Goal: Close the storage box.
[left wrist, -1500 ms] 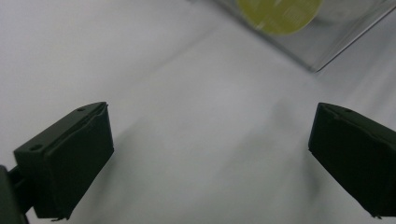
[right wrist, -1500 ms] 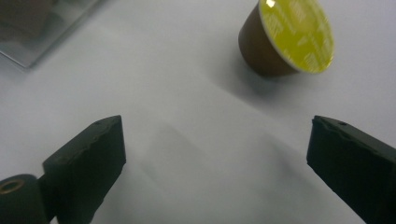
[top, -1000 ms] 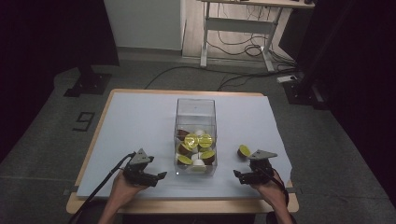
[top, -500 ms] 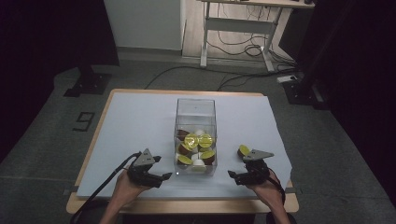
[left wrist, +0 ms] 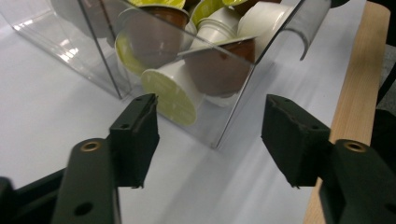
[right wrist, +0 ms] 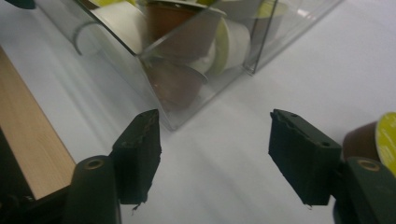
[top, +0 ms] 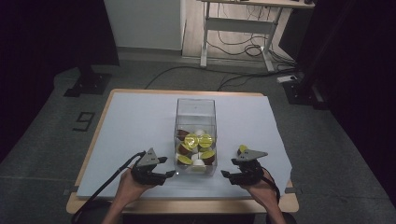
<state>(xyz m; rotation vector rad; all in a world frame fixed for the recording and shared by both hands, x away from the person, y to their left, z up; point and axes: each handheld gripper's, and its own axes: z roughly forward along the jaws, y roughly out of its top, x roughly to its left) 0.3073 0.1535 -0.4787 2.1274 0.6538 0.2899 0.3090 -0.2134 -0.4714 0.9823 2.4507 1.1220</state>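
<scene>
Both grippers' jaws lately narrowing, still apart, empty, clear box (top: 195, 135) corners just ahead

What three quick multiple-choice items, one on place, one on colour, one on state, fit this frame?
1. The loose capsule lies:
A. inside the box
B. on the sheet beside the right tongs
C. on the floor

2. The sheet over the table is:
A. white
B. red
C. black

3. The left tongs are:
A. shut on a capsule
B. shut on the box wall
C. open, nothing between them

Key: 1 B, it sits outside the clear box by the right tongs. 2 A, pale white throughout. 3 C, the left gripper view shows an empty gap.
</scene>
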